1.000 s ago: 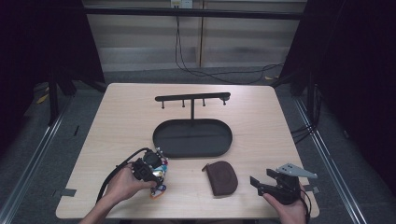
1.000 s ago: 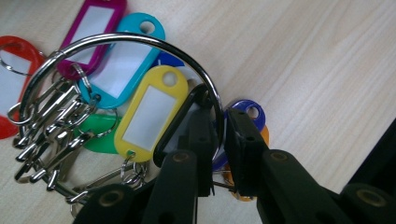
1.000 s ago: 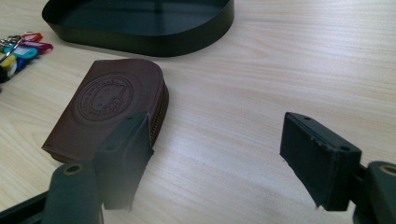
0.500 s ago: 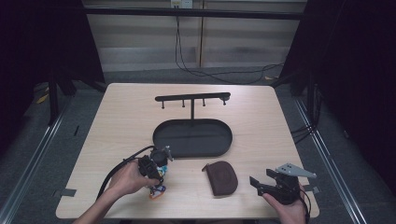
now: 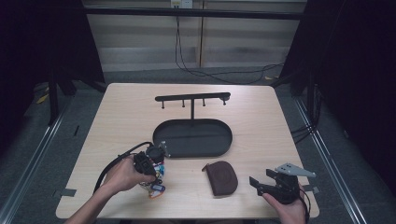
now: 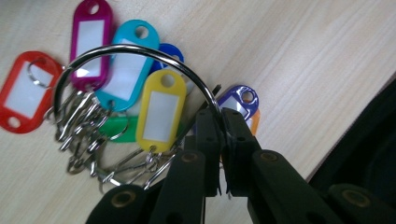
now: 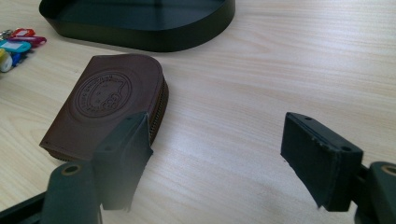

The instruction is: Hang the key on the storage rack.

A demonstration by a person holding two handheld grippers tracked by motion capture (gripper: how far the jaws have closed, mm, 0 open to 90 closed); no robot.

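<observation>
A large metal key ring (image 6: 140,49) with several coloured plastic tags lies on the wooden table, and my left gripper (image 6: 220,116) is shut on the ring's right side. In the high view my left gripper (image 5: 152,168) points down at the tags (image 5: 155,188) near the table's front left. A brown zipped leather pouch (image 5: 222,177) lies flat at the front centre. My right gripper (image 5: 261,184) is held open just right of the pouch. In the right gripper view the pouch (image 7: 105,100) lies beyond the left jaw, and nothing sits between the jaws (image 7: 219,140).
A black oval tray (image 5: 219,149) sits mid-table with a black hook rack (image 5: 192,98) rising from its far edge. Its near rim (image 7: 140,42) is just beyond the pouch. The tags (image 7: 16,39) show at the far left of the right gripper view.
My left hand has shifted slightly over the key tags. The right hand and the pouch have stayed where they were.
</observation>
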